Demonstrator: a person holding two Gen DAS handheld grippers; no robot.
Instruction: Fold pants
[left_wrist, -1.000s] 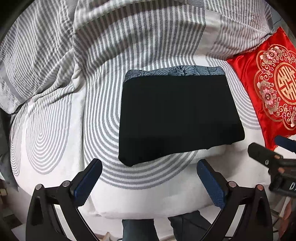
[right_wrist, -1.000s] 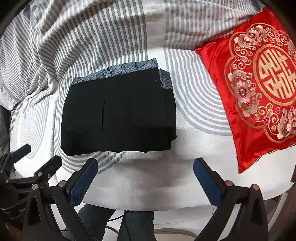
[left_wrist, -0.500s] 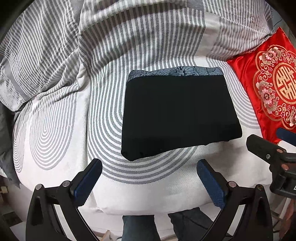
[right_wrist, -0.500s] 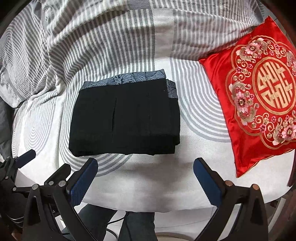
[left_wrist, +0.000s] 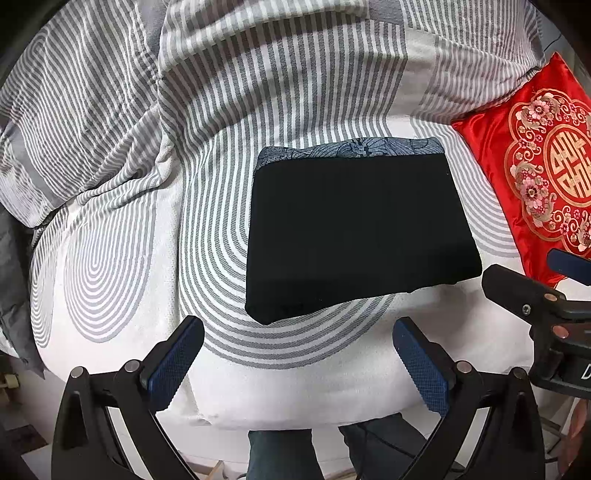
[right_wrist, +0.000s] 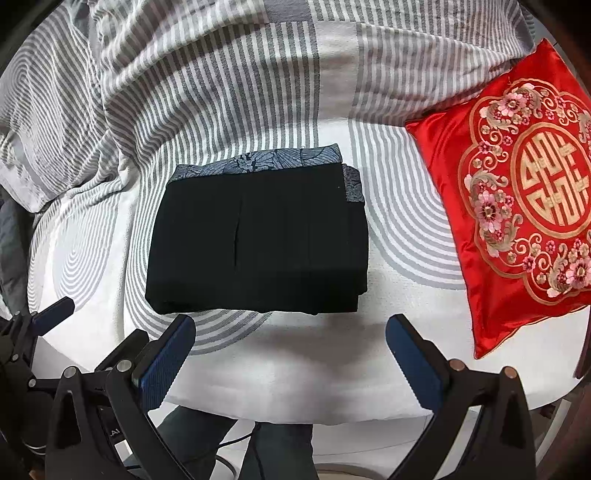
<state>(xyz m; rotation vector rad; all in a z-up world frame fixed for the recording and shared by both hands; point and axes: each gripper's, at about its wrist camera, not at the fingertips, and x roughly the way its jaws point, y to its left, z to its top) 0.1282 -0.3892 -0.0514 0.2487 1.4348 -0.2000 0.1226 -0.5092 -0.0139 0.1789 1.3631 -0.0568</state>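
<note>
The black pants (left_wrist: 360, 229) (right_wrist: 258, 240) lie folded into a flat rectangle on the bed, a blue-grey patterned waistband showing along the far edge. My left gripper (left_wrist: 297, 363) hovers open near the bed's front edge, short of the pants, nothing between its blue pads. My right gripper (right_wrist: 290, 363) is likewise open and empty, just in front of the pants' near edge. The right gripper (left_wrist: 546, 306) shows at the right of the left wrist view; the left gripper (right_wrist: 40, 332) shows at the lower left of the right wrist view.
A grey-and-white striped bedspread (left_wrist: 258, 81) (right_wrist: 221, 74) covers the bed, rumpled at the far left. A red embroidered cushion (left_wrist: 543, 162) (right_wrist: 517, 199) lies right of the pants. A person's legs in dark trousers (left_wrist: 280, 454) stand below the bed's front edge.
Both grippers have drawn back and risen slightly, so the pants sit a little farther off in both views. The pants have not moved and both grippers stay open.
</note>
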